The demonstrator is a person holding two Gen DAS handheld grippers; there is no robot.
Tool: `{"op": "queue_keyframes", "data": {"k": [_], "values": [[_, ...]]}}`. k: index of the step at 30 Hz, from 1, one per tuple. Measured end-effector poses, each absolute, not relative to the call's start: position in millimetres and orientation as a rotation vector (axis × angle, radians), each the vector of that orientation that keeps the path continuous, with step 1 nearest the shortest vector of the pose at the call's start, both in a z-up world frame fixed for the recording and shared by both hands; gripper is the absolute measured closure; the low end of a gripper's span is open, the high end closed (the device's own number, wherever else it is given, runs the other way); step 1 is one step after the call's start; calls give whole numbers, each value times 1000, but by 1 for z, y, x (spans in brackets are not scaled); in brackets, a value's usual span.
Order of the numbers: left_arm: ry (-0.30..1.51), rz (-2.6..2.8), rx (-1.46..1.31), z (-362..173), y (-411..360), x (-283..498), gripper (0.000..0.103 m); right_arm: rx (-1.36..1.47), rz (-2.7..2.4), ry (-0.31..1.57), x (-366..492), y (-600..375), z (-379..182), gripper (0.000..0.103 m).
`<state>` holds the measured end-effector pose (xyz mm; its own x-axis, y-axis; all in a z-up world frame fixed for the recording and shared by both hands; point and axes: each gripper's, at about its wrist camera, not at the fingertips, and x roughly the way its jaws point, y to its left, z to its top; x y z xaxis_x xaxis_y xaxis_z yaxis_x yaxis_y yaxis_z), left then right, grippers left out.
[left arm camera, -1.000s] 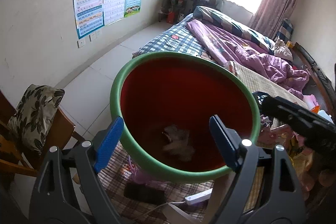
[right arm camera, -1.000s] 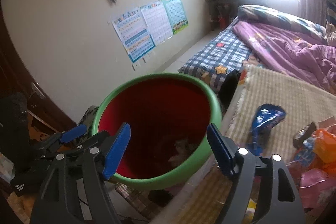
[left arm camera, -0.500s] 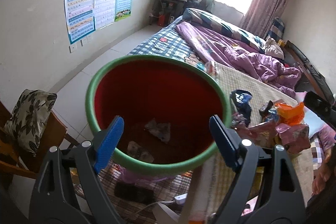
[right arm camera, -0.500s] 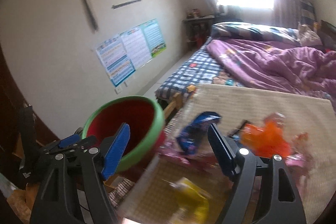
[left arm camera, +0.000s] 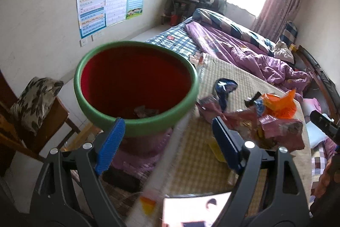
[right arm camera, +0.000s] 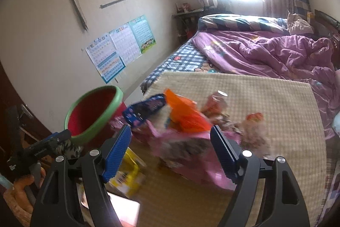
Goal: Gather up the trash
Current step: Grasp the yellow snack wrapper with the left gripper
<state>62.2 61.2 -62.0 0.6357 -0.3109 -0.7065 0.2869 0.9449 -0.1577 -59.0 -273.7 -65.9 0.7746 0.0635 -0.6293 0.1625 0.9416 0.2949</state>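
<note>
Both your grippers stand wide with nothing between the pads: your left gripper [left arm camera: 167, 137] points at the near rim of the red bin [left arm camera: 136, 86], your right gripper [right arm camera: 170, 148] faces the wrapper pile [right arm camera: 187, 118] on the woven mat [right arm camera: 265, 99]. From the left view the pile lies at two o'clock, beside the bin.

Both the left gripper [left arm camera: 166, 143] and right gripper [right arm camera: 170, 150] point downward, fingers spread apart, empty.
</note>
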Motion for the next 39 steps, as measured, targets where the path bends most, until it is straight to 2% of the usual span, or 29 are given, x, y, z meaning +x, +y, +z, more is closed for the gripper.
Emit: {"op": "queue_keyframes", "data": {"k": [9,16,20,22,24,26,27,28,29,39], "values": [[854,-330,-40,-78,19,24,22,358,-9,749,-83,-313,-89,28],[949,-406,81,-111,-48,26,22,358,3,777,-87,-334,-96,28],[985,-391,100,-125,-60,31,22,337,12,789,-86,-343,-98,28],[1016,-399,77,-131,-62,36,27,342,26,799,-82,-349,-100,28],[1051,-401,50,-136,-62,41,48,351,40,807,-77,-351,-103,28],[1064,-402,23,-138,-62,43,53,379,73,819,-71,-351,-107,27],[1055,-398,22,-136,-62,42,59,392,84,826,-68,-351,-109,27],[1040,-396,24,-133,-62,41,70,410,96,837,-65,-351,-113,26],[1029,-394,24,-130,-62,40,72,424,105,844,-62,-350,-115,25],[931,-379,18,-92,-50,25,72,511,171,860,-41,-342,-124,25]]}}
